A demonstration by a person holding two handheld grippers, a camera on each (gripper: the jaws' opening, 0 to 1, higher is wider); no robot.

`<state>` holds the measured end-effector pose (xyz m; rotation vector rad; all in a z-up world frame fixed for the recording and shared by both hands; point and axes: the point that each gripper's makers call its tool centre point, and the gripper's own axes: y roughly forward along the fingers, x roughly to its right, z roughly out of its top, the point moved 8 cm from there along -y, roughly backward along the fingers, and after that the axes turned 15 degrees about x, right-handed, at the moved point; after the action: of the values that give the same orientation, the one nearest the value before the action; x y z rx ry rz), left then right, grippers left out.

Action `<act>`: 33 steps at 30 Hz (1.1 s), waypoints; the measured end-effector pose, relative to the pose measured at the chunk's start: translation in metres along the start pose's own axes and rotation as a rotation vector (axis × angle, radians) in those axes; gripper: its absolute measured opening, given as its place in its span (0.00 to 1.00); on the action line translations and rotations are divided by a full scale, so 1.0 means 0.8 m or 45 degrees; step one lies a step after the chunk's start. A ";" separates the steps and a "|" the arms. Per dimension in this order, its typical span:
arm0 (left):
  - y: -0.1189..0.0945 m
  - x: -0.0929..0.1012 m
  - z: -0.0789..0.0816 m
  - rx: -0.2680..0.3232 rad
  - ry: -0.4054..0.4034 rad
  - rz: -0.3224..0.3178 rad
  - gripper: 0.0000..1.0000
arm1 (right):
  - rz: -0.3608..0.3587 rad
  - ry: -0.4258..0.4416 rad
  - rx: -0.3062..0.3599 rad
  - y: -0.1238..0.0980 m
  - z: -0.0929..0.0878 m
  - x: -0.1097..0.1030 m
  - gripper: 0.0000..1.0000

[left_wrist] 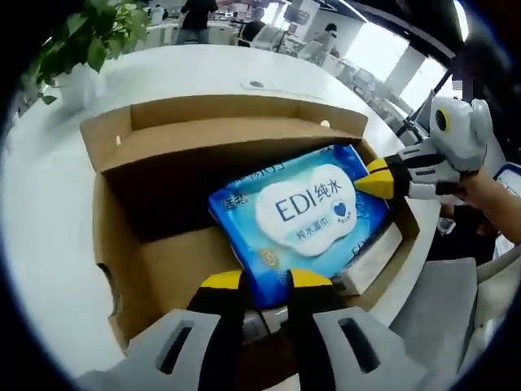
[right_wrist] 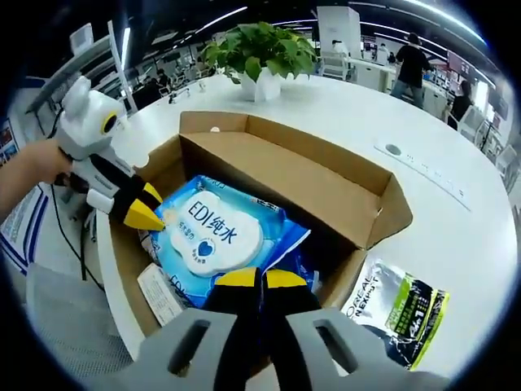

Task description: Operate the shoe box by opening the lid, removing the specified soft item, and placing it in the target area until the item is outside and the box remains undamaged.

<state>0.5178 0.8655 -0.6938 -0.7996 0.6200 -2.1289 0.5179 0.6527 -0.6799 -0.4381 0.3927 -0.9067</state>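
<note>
My left gripper (left_wrist: 264,281) pinches the near edge of the blue wet-wipes pack (left_wrist: 301,216), jaws drawn narrow around its seam, while my right gripper (right_wrist: 260,279) clamps the opposite edge, its yellow tips all but touching on the wrapper. Between them the pack sits tilted inside the open cardboard shoe box (left_wrist: 122,244), lid flap (right_wrist: 326,175) folded back, resting over a white carton (right_wrist: 163,293) on the box floor. The box stands on a white round table (right_wrist: 456,236), with a sachet (right_wrist: 403,309) lying just beside it and a potted plant (right_wrist: 260,53) beyond. By my reading the lid step is done and the lift is in hand; next I must raise both ends together, clear the cardboard walls without snagging them, and carry the pack out to the table.
</note>
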 end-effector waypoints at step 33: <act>-0.015 0.011 0.011 0.089 0.032 0.035 0.00 | -0.004 0.137 0.026 -0.011 0.003 -0.002 0.00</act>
<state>0.5139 0.8643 -0.6768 -0.7230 0.5638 -2.1269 0.5126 0.6495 -0.6730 -0.3723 0.4803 -0.9393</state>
